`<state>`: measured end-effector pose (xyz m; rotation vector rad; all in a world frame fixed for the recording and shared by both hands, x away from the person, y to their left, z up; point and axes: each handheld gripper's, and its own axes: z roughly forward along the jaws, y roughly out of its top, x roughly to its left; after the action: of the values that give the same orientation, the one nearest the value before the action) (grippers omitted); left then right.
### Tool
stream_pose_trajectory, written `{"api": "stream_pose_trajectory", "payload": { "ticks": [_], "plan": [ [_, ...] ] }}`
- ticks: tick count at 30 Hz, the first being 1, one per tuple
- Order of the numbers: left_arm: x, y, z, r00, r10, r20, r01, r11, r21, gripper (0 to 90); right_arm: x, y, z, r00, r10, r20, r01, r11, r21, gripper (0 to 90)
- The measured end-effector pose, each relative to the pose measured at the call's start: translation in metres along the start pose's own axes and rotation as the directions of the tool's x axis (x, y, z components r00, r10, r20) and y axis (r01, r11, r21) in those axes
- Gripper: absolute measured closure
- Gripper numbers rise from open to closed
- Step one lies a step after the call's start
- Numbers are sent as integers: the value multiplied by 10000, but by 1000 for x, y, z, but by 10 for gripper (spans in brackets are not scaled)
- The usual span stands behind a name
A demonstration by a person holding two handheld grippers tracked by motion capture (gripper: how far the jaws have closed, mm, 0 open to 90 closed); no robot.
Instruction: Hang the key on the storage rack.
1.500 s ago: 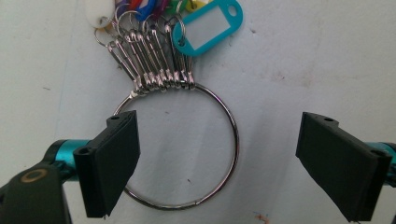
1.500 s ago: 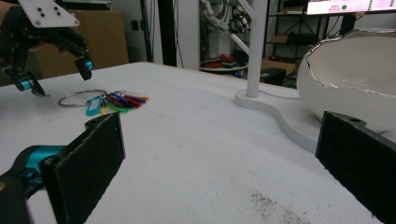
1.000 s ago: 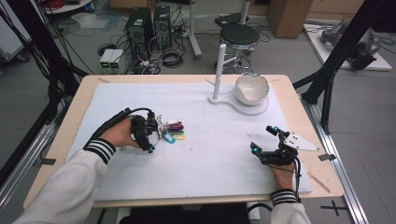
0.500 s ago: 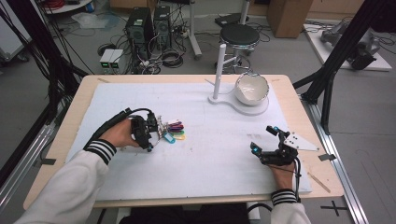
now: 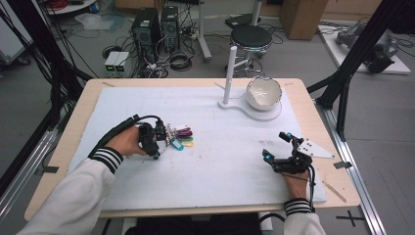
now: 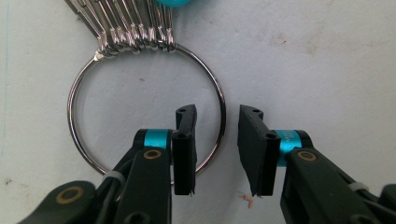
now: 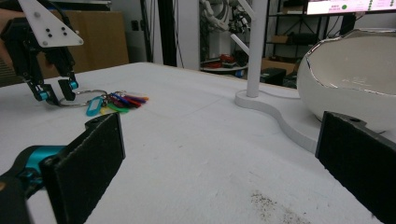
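A metal key ring (image 6: 222, 103) with several coloured tags (image 5: 182, 137) lies on the white mat left of centre. My left gripper (image 5: 160, 138) is down at the ring and open. In the left gripper view (image 6: 217, 135), one jaw stands inside the ring and the other outside, with the wire between them and untouched. My right gripper (image 5: 276, 145) rests at the mat's right side, open wide, with nothing between its jaws (image 7: 219, 154). The right gripper view also shows the left gripper (image 7: 58, 92) and the tags (image 7: 116, 101) farther off.
A white bowl (image 5: 263, 92) sits on a white stand base with an upright pole (image 5: 230, 68) at the back right. The white mat (image 5: 220, 166) covers most of the wooden table (image 5: 63, 142). A thin stick (image 5: 334, 190) lies near the right front edge.
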<state>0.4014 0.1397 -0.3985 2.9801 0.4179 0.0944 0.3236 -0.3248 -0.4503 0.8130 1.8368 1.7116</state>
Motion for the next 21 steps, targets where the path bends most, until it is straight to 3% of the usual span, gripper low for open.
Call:
{"api": "stream_pose_trajectory", "payload": {
  "ticks": [21],
  "plan": [
    [-2,1,4,10000,32,57,-33,9996,277,812,0,0,0,10000,6,15,-6,10000,5,9]
  ]
}}
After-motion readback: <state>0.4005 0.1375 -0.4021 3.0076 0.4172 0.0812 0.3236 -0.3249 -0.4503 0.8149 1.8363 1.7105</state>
